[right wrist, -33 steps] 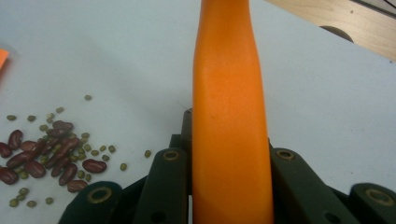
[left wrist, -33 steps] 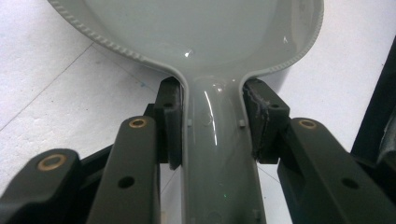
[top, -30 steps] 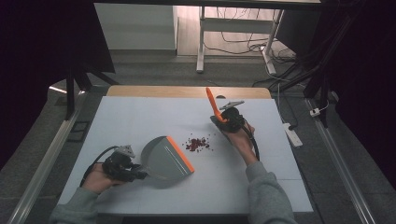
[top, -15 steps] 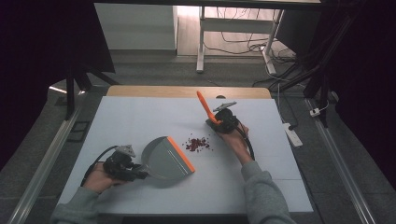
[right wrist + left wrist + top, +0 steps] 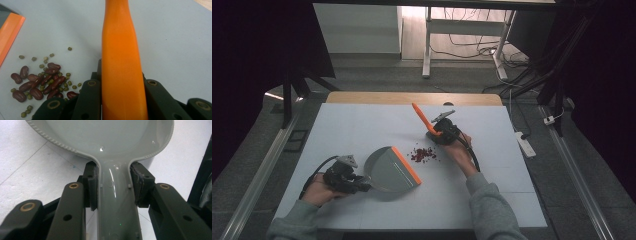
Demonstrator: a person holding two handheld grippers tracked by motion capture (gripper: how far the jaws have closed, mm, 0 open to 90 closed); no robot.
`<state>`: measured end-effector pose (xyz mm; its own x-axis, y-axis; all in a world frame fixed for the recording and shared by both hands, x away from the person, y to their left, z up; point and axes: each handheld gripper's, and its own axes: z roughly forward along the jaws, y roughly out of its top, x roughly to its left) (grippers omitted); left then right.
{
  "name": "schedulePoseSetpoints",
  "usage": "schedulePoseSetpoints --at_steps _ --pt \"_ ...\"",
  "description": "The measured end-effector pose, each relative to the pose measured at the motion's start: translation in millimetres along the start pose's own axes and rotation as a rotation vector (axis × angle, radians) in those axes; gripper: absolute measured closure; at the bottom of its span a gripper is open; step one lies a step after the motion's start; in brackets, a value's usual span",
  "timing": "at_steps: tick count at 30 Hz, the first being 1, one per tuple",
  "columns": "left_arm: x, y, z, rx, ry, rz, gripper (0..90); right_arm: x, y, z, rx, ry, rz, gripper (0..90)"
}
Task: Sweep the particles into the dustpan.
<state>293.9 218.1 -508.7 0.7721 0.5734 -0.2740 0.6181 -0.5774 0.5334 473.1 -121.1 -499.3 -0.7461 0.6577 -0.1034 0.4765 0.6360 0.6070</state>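
Note:
A grey dustpan [image 5: 384,169] with an orange lip [image 5: 406,165] lies on the white table at the front left. My left gripper [image 5: 360,186] is shut on its handle [image 5: 115,202], and the pads [image 5: 91,182] press both sides where the handle meets the pan [image 5: 105,135]. A small pile of red and green beans [image 5: 423,154] lies just right of the lip. Beyond the beans, my right gripper [image 5: 437,134] is shut on an orange brush handle [image 5: 422,116] that slants up and to the left. In the right gripper view the handle [image 5: 120,57] rises between the jaws, with the beans [image 5: 42,83] and the lip [image 5: 10,32] at the left.
The white table [image 5: 362,125] has a wooden strip along its far edge. A power strip [image 5: 525,143] lies off the table's right side. Desk legs and cables stand on the floor behind.
My right gripper has moved left toward the beans with the orange handle, which now leans further left. The left gripper and dustpan have stayed put.

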Motion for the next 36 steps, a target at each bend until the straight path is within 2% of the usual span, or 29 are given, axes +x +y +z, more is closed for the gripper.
schedulePoseSetpoints --at_steps 4,12,20,23,26,36 --pt "0.5 0.0 0.3 0.001 -0.003 -0.001 61.1 2.5 1.2 0.0 0.002 0.017 0.003 76.8" --pt "-0.9 0.6 0.1 0.003 0.001 -0.001 61.1 18.0 5.9 2.2 0.010 0.052 -0.029 76.8" --pt "-1.3 0.5 0.1 0.003 0.001 -0.002 61.1 27.9 7.9 3.1 0.021 0.052 -0.033 76.8" --pt "-1.1 0.6 0.3 0.004 0.001 -0.002 61.1 32.1 8.6 3.0 0.018 0.069 -0.029 76.8" --pt "-0.8 0.5 0.5 0.005 -0.001 -0.002 61.1 39.4 9.9 3.9 0.022 0.061 -0.049 76.8" --pt "-1.0 0.4 0.5 0.005 -0.001 -0.002 61.1 51.2 13.8 6.2 0.025 0.056 -0.047 76.8"
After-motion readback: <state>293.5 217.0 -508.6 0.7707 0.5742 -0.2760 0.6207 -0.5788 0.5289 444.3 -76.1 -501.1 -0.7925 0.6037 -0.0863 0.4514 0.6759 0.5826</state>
